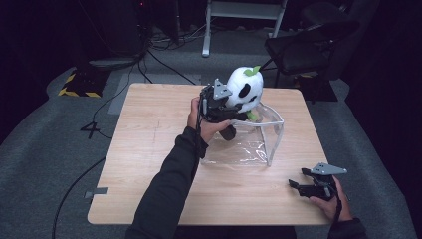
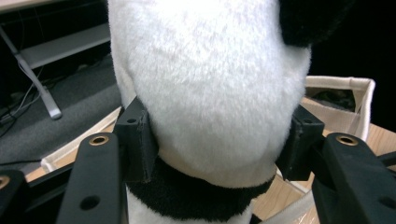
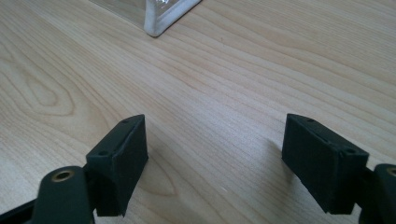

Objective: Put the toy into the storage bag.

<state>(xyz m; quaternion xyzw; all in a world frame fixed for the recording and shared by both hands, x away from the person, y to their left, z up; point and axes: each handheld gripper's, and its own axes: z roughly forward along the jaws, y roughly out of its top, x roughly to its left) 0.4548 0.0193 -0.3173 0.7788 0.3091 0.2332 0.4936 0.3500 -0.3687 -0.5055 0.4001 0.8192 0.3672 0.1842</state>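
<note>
The left hand-held gripper (image 2: 215, 135) is clasping a plush panda (image 1: 245, 88) around its white body just above the black band, both pads pressing into the fur. The panda is standing upright in the far end of a clear plastic pouch (image 1: 259, 144) on the bench (image 1: 149, 149). The right hand-held gripper (image 3: 215, 163) is resting near the pouch's front corner, jaws spread wide and holding nothing.

We're in a dim lab or studio: grey carpet (image 1: 45, 149), cables (image 1: 164, 47) snaking upper left, hazard-striped tape (image 1: 74, 92) at left, a black chair (image 1: 308, 50) upper right, one bare wooden table (image 1: 149, 164) centre.
</note>
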